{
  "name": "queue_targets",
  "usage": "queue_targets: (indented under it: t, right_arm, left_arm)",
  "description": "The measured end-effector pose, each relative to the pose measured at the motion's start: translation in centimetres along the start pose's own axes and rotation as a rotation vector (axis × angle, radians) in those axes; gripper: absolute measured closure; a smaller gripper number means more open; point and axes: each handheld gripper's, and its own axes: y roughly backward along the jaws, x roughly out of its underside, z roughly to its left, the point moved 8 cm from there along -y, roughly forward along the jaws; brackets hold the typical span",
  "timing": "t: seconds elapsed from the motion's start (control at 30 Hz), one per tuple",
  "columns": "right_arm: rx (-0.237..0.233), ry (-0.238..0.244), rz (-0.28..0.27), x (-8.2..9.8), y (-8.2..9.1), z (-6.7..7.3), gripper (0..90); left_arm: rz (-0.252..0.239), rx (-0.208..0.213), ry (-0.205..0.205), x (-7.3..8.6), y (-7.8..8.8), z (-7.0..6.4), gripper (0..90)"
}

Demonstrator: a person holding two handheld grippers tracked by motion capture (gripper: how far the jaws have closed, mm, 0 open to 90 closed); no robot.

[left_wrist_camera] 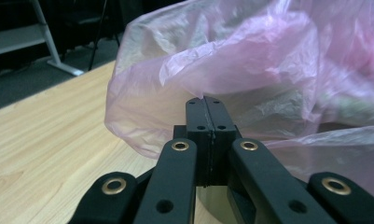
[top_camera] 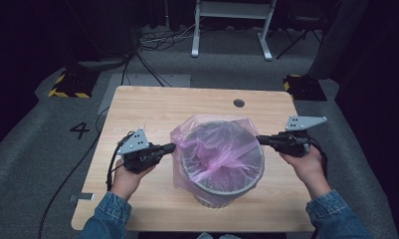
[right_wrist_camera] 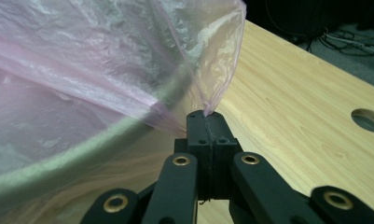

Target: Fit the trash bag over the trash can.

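A grey round bin (top_camera: 226,191) stands in the middle of the wooden table (top_camera: 152,107), lined with a thin pink plastic bag (top_camera: 212,142). The bag's edge stands loose above the rim. My left gripper (top_camera: 173,147) meets the bag's left edge. Its jaws are pressed together with the pink film (left_wrist_camera: 250,60) at their tips (left_wrist_camera: 205,100). At the bin's right side my right gripper (top_camera: 259,139) is shut on a corner of the bag's edge (right_wrist_camera: 217,65), which rises straight out of the shut tips (right_wrist_camera: 205,114). The bin rim (right_wrist_camera: 82,144) curves under the film.
A round cable hole (top_camera: 239,103) (right_wrist_camera: 369,120) sits in the table's far part. Beyond the table are a white desk frame (top_camera: 232,30), loose cables (top_camera: 157,42) on the floor and yellow-black striped bases (top_camera: 67,84). Bare tabletop lies left, right and behind the bin.
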Motion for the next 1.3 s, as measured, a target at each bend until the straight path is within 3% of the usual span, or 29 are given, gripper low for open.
queue_targets:
  t: [0.13,0.23,0.3,0.5,0.67,0.77,0.83,0.93,1.03,1.17,1.3]
  right_arm:
    - [-0.021,-0.045,0.031,0.9,-1.9,-0.6,89.9]
    - [-0.029,-0.057,0.123,3.2,-3.4,-0.6,89.9]
    - [-0.036,-0.08,0.156,4.4,-3.7,-0.6,89.9]
    - [-0.062,-0.141,0.256,8.6,-3.5,0.0,89.9]
    - [-0.05,-0.145,0.301,10.7,-2.2,0.6,89.9]
    - [-0.041,-0.155,0.284,11.4,-0.6,1.0,89.8]
    - [-0.033,-0.157,0.249,11.4,0.7,1.2,85.9]
    - [-0.049,-0.139,0.142,10.5,2.4,1.9,53.3]
    - [-0.074,-0.1,0.029,9.1,3.8,2.8,40.0]
    - [-0.13,0.003,-0.062,7.1,4.7,5.2,32.0]
    - [-0.148,0.101,-0.012,6.2,3.5,7.3,32.1]
  left_arm:
    - [0.046,0.018,0.015,1.6,-1.1,-0.2,89.9]
    - [0.07,0.037,0.025,2.8,-1.3,-0.6,90.0]
    - [0.081,0.044,0.028,3.5,-1.3,-0.8,90.0]
    - [0.128,0.04,0.027,5.3,-0.9,-1.1,90.0]
    - [0.175,0.029,0.037,7.1,-0.4,-1.1,90.0]
    - [0.163,0.025,0.052,7.8,0.6,-1.3,89.9]
    - [0.117,0.022,0.06,7.6,1.7,-1.6,87.9]
    - [0.037,0.056,0.088,6.4,3.2,-2.4,57.2]
    - [-0.027,0.111,0.066,4.8,3.9,-4.2,37.8]
    - [-0.01,0.144,0.016,3.7,3.1,-6.1,30.5]
    - [0.01,0.182,0.037,3.2,1.3,-6.5,26.5]
